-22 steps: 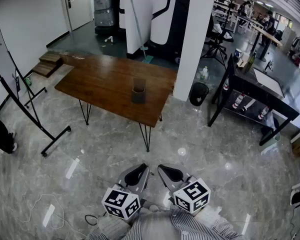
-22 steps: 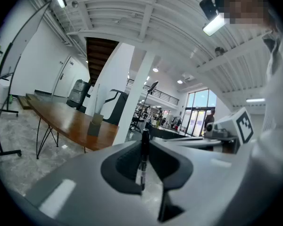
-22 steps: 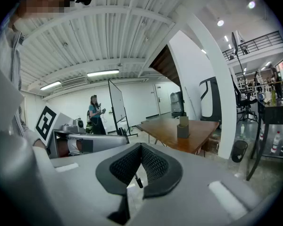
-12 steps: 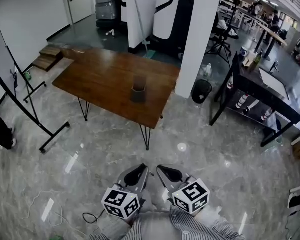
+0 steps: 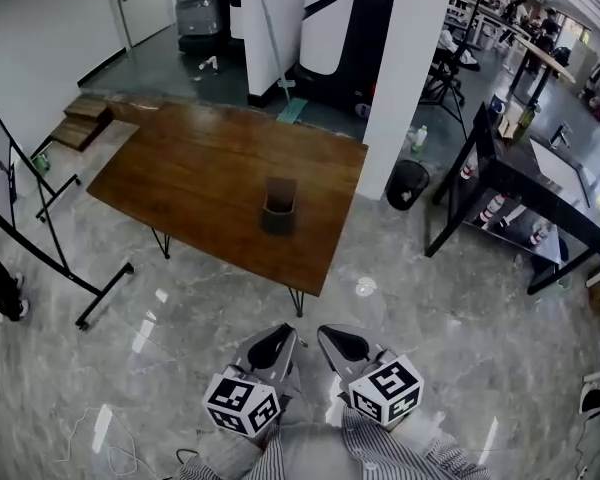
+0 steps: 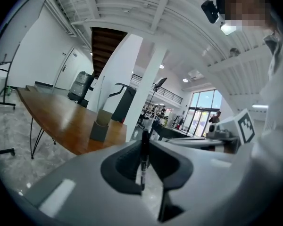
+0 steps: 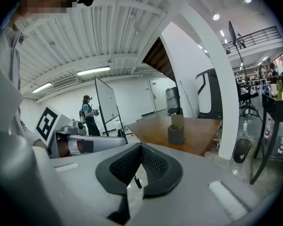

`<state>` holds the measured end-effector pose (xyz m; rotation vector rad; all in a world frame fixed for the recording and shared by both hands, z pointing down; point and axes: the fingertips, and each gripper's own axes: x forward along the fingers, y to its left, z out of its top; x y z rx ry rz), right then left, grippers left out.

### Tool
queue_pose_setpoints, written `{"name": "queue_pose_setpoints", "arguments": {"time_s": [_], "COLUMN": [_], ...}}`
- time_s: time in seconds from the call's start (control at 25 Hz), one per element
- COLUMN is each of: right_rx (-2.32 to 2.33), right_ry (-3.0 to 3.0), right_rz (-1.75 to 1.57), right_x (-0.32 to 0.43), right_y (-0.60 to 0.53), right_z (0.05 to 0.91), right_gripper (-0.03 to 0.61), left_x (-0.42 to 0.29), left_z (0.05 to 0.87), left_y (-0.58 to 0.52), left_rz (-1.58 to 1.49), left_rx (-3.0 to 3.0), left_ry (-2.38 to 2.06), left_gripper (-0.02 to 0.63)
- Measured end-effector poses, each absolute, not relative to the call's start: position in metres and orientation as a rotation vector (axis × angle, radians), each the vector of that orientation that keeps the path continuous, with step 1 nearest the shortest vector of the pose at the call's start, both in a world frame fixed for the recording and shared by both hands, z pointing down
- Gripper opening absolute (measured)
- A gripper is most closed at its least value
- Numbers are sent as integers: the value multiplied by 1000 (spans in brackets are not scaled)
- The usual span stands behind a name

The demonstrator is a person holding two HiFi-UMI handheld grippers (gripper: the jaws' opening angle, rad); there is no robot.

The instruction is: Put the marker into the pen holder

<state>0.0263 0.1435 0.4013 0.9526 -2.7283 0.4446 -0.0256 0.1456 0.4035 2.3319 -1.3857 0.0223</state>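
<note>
Both held low: left tongs (image 5: 276, 336) clamped on marker (image 6: 144, 157), right tongs (image 5: 335, 338) pressed together, empty. Table (image 5: 200, 168) with pen holder (image 5: 279, 206) nearer than before, yet far ahead; more approach needed.

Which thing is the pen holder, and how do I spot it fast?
Find the big brown wooden table just left of the white pillar. The pen holder stands on it, toward the side nearer the person. It is the only thing on the tabletop: a small dark box, open on top, with one wall taller.
</note>
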Motion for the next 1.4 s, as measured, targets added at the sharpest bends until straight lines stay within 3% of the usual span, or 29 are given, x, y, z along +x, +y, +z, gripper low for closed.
{"name": "queue_pose_setpoints", "arguments": {"time_s": [0.52, 1.4], "right_rx": [1069, 992], "right_ry": [-2683, -2688], "right_rz": [533, 640], "right_x": [-30, -34], "right_y": [-25, -113], "right_z": [398, 409], "right_gripper": [0, 0], "left_x": [-90, -96], "left_z": [395, 387], "left_y": [-19, -122], "left_rz": [59, 69], "left_rx": [2372, 2354], "left_ry": [-1286, -1326], "left_gripper": [46, 45]}}
